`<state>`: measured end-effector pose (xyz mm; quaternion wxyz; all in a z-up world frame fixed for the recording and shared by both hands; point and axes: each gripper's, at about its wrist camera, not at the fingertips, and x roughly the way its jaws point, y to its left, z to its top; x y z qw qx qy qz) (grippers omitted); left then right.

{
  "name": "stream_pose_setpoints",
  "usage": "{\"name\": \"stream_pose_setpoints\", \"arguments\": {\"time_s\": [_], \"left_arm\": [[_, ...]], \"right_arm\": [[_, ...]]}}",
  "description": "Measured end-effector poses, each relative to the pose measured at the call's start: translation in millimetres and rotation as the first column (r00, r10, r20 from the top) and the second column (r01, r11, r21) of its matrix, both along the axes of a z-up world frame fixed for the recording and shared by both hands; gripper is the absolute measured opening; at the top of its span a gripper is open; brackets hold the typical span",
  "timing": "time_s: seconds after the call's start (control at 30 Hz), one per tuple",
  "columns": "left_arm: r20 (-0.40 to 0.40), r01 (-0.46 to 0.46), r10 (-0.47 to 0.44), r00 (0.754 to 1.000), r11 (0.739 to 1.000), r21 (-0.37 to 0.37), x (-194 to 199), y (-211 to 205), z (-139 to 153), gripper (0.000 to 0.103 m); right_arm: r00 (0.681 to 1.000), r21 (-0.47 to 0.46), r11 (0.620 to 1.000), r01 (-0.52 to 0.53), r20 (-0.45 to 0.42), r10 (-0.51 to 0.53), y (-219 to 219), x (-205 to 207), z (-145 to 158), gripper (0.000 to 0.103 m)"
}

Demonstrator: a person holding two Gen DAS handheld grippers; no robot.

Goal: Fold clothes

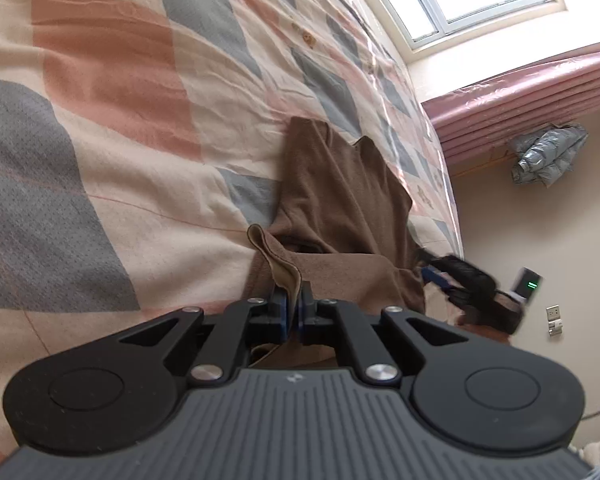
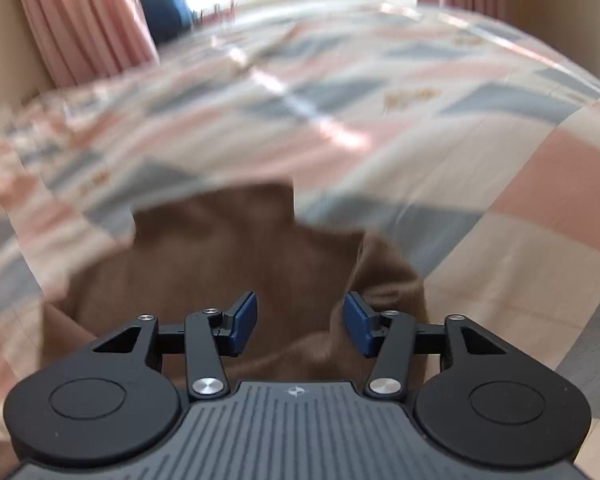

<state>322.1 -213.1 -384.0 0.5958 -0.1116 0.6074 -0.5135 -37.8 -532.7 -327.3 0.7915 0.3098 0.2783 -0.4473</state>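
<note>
Your left gripper (image 1: 293, 307) pinches a hem of the one brown garment (image 1: 340, 204), which lies on the bed (image 1: 120, 128). Your right gripper (image 2: 299, 322) hovers over the garment, fingers (image 2: 245, 322) spread wide and empty.

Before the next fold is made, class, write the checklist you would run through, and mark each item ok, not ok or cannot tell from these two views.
1. Left claw has hold of the brown garment: ok, its fingers are shut on a folded edge.
2. Right claw has hold of the cloth: not ok, its fingers stand open over the brown garment, gripping nothing.
3. Garment lies flat: not ok, it is bunched and creased.
4. Room on the checked bedspread to lay the fold: ok, bare spread beside the garment.
5. Right wrist view is sharp enough to aim by: not ok, it is blurred.
6. Which part of the garment is gripped: cannot tell.
</note>
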Motion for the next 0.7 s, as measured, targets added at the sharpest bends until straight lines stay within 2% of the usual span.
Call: {"name": "stream_pose_setpoints", "arguments": {"time_s": [0.03,0.07,0.1,0.13,0.17,0.33,0.43,0.5,0.57,0.63,0.7], "left_arm": [[-0.002,-0.004,0.004,1.0,1.0,0.008,1,-2,-3,0.002],[-0.008,-0.011,0.011,1.0,1.0,0.013,2,-4,-7,0.002],[-0.016,-0.025,0.026,1.0,1.0,0.015,4,-5,-10,0.002],[-0.023,-0.041,0.042,0.999,0.999,0.018,5,-6,-13,0.002],[-0.029,-0.054,0.054,0.998,0.998,0.018,5,-6,-15,0.002],[-0.01,-0.059,0.06,0.998,0.997,0.045,5,-7,-13,0.002],[0.031,-0.041,0.039,0.999,0.997,0.069,4,-11,-3,0.003],[0.073,-0.018,0.012,0.997,0.996,0.083,0,-19,10,0.003],[0.115,0.007,-0.019,0.993,0.995,0.096,-5,-28,24,0.003],[0.149,0.049,-0.062,0.987,0.995,0.088,-17,-44,42,0.003],[0.167,0.091,-0.099,0.981,0.994,0.054,-33,-63,58,0.003]], "right_arm": [[1.0,-0.012,1.0,0.01,0.009,-0.01,0,-8,6,0.042],[1.0,-0.023,1.0,0.019,0.014,-0.018,-1,-16,11,0.028],[1.0,-0.016,1.0,0.021,0.007,-0.02,-7,-21,10,0.022],[1.0,-0.007,1.0,0.021,-0.003,-0.021,-13,-25,7,0.011],[1.0,0.008,1.0,0.025,-0.013,-0.025,-21,-26,0,0.007],[0.999,0.132,0.991,-0.018,-0.043,0.023,-53,-13,-57,0.007],[0.998,0.121,0.992,0.036,0.04,-0.041,-46,-32,-32,0.007],[0.991,0.114,0.991,0.076,0.099,-0.087,-40,-46,-13,0.012],[0.983,0.111,0.987,0.113,0.13,-0.127,-22,-67,3,0.035],[0.973,0.11,0.983,0.15,0.159,-0.166,-3,-89,19,0.036],[0.967,0.156,0.974,0.163,0.171,-0.189,19,-100,19,0.036]]}}
